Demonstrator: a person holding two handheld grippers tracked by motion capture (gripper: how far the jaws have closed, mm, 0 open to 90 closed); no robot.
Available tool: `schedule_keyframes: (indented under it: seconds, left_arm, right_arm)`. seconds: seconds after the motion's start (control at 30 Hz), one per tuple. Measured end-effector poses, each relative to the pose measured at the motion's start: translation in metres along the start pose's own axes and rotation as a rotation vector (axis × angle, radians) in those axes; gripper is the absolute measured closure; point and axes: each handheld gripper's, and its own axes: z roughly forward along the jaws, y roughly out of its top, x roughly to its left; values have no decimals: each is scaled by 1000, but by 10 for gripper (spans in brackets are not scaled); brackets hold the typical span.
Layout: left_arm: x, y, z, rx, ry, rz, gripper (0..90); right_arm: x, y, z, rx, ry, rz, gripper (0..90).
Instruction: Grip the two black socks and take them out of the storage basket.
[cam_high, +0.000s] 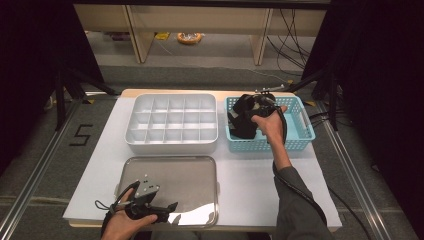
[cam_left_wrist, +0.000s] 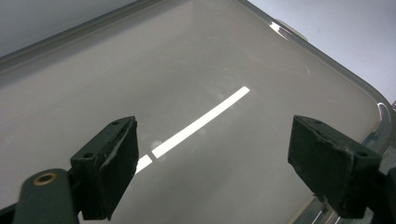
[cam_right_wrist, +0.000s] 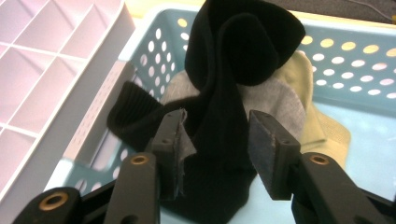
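My right gripper (cam_high: 241, 121) reaches into the blue basket (cam_high: 301, 131) at the back right. In the right gripper view a black sock (cam_right_wrist: 247, 46) stands bunched between the jaws of my right gripper (cam_right_wrist: 215, 144). A strip of the grey sock (cam_right_wrist: 275, 102) behind it shows beside the left pad, so the pads do not press on it. A pale green sock (cam_right_wrist: 322, 130) lies under the pile in the basket (cam_right_wrist: 350, 70). My left gripper (cam_high: 169, 209) rests low over the steel tray (cam_high: 170, 159) at the front left. Its jaws (cam_left_wrist: 212, 168) stand wide open over the bare tray (cam_left_wrist: 187, 70).
A white box with several compartments (cam_high: 172, 120) sits at the back, left of the basket, and its wall (cam_right_wrist: 46, 70) shows close beside the basket's edge. White table covering (cam_high: 250, 185) lies bare between tray and forearm.
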Motion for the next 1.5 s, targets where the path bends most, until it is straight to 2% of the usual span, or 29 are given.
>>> schedule_keyframes:
  seconds: [0.03, 0.07, 0.17, 0.37, 0.4, 0.43, 0.47, 0.5, 0.57, 0.6, 0.63, 0.67, 0.7, 0.73, 0.77, 0.8, 0.83, 0.87, 0.9, 0.93, 0.97, 1.07, 1.13, 1.17, 1.2, 1.23, 1.3, 1.33, 1.5]
  left_arm:
    - [-1, 0, 1, -12, 1, -13, 159]
    - [-1, 0, 1, -12, 1, -12, 159]
    - [-1, 0, 1, -11, 0, -10, 159]
    - [-1, 0, 1, -10, -2, -9, 159]
    - [-1, -1, 1, -8, 5, -12, 159]
    - [-1, -1, 1, -4, -3, -5, 159]
    - [1, 0, -1, 23, -3, 29, 160]
    - [0, -1, 0, 12, -5, 20, 160]
    - [0, -1, 0, 4, -1, 12, 160]
    - [1, 0, -1, 16, 3, 25, 160]
    - [-1, -1, 1, -8, 5, -4, 160]
    - [-1, -1, 1, -7, 0, -9, 160]
    - [0, -1, -1, 15, 0, 15, 160]
    - [-1, -1, 2, -7, 1, -11, 160]
    - [-2, -1, 2, -4, -2, -19, 160]
    - [-1, -1, 0, 7, -4, 15, 161]
    - [-1, -1, 0, 12, -6, 15, 161]
    - [-2, -1, 1, 3, -5, 3, 160]
    - [-2, -1, 1, 9, -6, 9, 161]
    - [-2, -1, 1, 10, -7, 8, 160]
    - [-2, -1, 1, 9, -8, 6, 160]
    - [-2, -1, 2, 14, -6, 7, 160]
    - [-2, -1, 2, 11, -10, 11, 161]
    - [-3, -1, 4, 3, -7, -14, 160]
    - [-3, -1, 3, 11, -16, 8, 161]
    - [-3, -1, 3, 12, -13, 13, 160]
    - [-3, -1, 3, 16, -16, 17, 161]
    - [-3, -1, 3, 14, -17, 16, 161]
    - [-3, -1, 2, 9, -17, 6, 160]
  right_arm:
    - [0, 0, 0, 0, 0, 0, 591]
    - [-3, 2, 2, 5, -2, -38, 596]
    - [0, 3, 9, 38, -23, -7, 615]
    - [4, 7, 19, 63, -37, 12, 667]
    - [1, 8, 21, 61, -34, -17, 676]
    - [3, 8, 22, 68, -40, 4, 698]
    - [0, 8, 23, 71, -34, -18, 735]
    - [2, 8, 24, 75, -36, 4, 770]
    - [0, 9, 23, 64, -37, -27, 845]
    - [-1, 10, 23, 47, -32, -41, 872]
    - [-2, 10, 20, 34, -31, -54, 883]
    - [-1, 11, 17, 29, -40, -57, 886]
    - [-3, 12, 13, 17, -40, -75, 888]
    - [-4, 14, 8, 8, -34, -72, 889]
    - [-5, 16, 2, -3, -36, -72, 890]
    - [-6, 18, -3, -8, -40, -79, 891]
    - [-8, 20, -8, -19, -40, -80, 891]
    - [-9, 21, -14, -30, -39, -62, 891]
    - [-10, 23, -21, -27, -38, -49, 891]
    - [-12, 25, -27, -35, -43, -50, 891]
    - [-15, 26, -32, -46, -44, -70, 891]
    - [-18, 31, -50, -67, -58, -40, 892]
    - [-22, 34, -60, -84, -71, -54, 892]
    - [-24, 36, -64, -95, -61, -45, 892]
    - [-25, 38, -67, -97, -67, -55, 892]
    - [-25, 39, -69, -103, -70, -35, 892]
    - [-26, 42, -72, -102, -82, -51, 892]
    - [-26, 44, -71, -118, -77, -44, 892]
    - [-25, 44, -70, -95, -87, -79, 892]
